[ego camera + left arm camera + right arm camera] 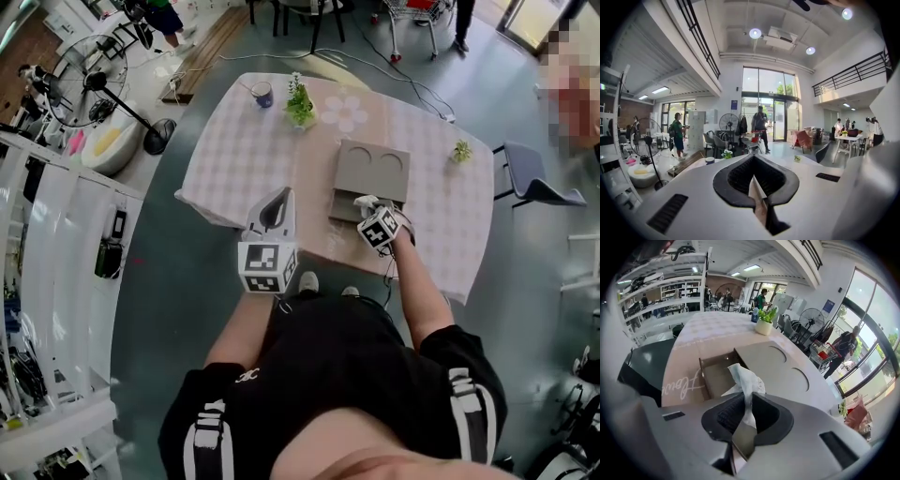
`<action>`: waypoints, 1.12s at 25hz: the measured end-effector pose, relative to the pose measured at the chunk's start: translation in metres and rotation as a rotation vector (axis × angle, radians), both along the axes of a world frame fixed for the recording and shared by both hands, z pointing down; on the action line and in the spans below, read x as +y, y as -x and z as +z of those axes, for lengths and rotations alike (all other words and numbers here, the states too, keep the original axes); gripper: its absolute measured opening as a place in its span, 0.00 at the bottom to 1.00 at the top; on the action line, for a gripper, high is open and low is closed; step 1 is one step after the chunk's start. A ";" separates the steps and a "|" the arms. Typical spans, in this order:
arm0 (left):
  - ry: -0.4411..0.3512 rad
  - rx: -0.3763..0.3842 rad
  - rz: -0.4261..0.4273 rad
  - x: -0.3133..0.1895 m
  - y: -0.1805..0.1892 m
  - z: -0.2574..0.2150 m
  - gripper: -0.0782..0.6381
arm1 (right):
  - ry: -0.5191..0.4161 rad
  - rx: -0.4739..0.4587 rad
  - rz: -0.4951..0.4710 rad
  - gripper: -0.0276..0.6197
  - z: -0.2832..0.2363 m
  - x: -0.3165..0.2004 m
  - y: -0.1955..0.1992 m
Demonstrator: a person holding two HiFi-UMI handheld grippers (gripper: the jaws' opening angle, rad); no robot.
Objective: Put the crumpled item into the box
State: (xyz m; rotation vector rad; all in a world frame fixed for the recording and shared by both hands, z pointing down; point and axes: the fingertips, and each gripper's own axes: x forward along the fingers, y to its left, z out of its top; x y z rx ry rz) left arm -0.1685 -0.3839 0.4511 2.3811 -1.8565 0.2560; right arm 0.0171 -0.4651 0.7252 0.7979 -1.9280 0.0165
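My right gripper [745, 425] is clenched on the crumpled tissue [745, 380]. The tissue's long axis runs out along the jaws, and its loose end points away from me, over the open tray of the grey box [717, 376]. The box lies by the near edge of the table [244, 159], right of the middle. The head view shows the tissue only as a white scrap past the marker cube. My left gripper [757, 197] has its jaws closed together on nothing. It sits above the near edge left of the box, and its own view shows only the room.
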 end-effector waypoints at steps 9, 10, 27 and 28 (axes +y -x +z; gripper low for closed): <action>0.001 -0.006 -0.010 -0.002 0.007 0.000 0.10 | 0.043 0.087 -0.043 0.11 0.026 0.001 -0.003; 0.002 -0.006 -0.011 -0.003 0.007 0.001 0.10 | 0.054 0.084 -0.045 0.12 0.028 0.002 -0.003; -0.019 0.011 0.078 -0.025 -0.021 -0.001 0.10 | -0.179 -0.570 0.295 0.21 -0.120 -0.027 -0.021; -0.021 0.010 0.092 -0.028 -0.026 -0.001 0.10 | -0.239 -0.600 0.308 0.21 -0.139 -0.029 -0.027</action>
